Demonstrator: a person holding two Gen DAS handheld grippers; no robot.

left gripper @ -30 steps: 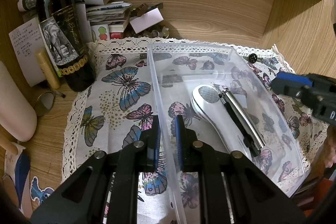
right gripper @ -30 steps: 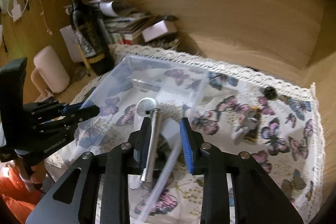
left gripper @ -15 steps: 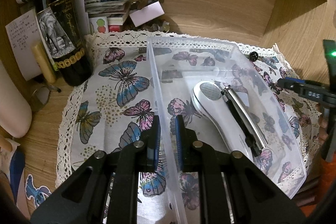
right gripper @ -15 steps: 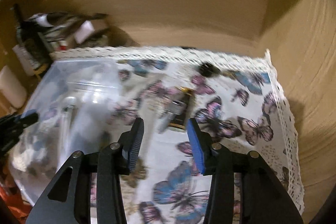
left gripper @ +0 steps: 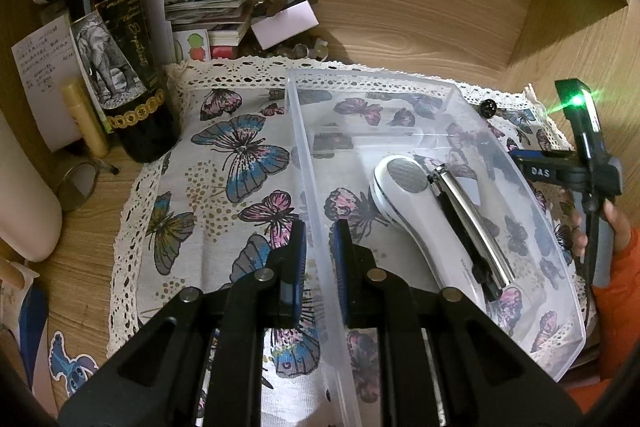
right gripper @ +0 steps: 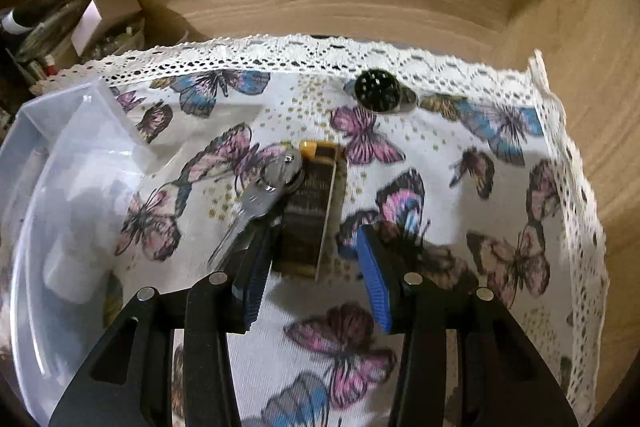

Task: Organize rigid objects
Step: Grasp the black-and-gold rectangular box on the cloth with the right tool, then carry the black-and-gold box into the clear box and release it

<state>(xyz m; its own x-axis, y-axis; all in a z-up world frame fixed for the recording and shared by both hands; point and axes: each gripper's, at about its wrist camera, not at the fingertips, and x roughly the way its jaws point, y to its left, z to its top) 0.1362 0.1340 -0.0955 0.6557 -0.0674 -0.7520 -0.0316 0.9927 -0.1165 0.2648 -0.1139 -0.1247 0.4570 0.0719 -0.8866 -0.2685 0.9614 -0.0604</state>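
Note:
My left gripper [left gripper: 320, 251] is shut on the left wall of a clear plastic bin [left gripper: 308, 155]. A white handheld device [left gripper: 416, 215] and a black-and-chrome tool [left gripper: 468, 223] lie side by side in the bin. In the right wrist view, my right gripper [right gripper: 312, 255] stands open and tilted down over a dark rectangular item with gold trim [right gripper: 308, 211]. A silver key [right gripper: 264, 195] rests on that item's left edge. The fingers straddle the item's near end without pressing it. A round black item [right gripper: 376, 91] lies farther back on the butterfly cloth [right gripper: 500, 227].
A dark wine bottle [left gripper: 116, 59] stands at the cloth's back left, with stacked papers [left gripper: 208, 11] behind it and a cream cylinder [left gripper: 24, 211] at the far left. Wooden walls close the back and right. The bin's corner [right gripper: 60, 131] lies left of my right gripper.
My right gripper swung from above the bin to the right and sank over the dark item and key, with its jaws wider apart. The left gripper kept its hold on the bin wall.

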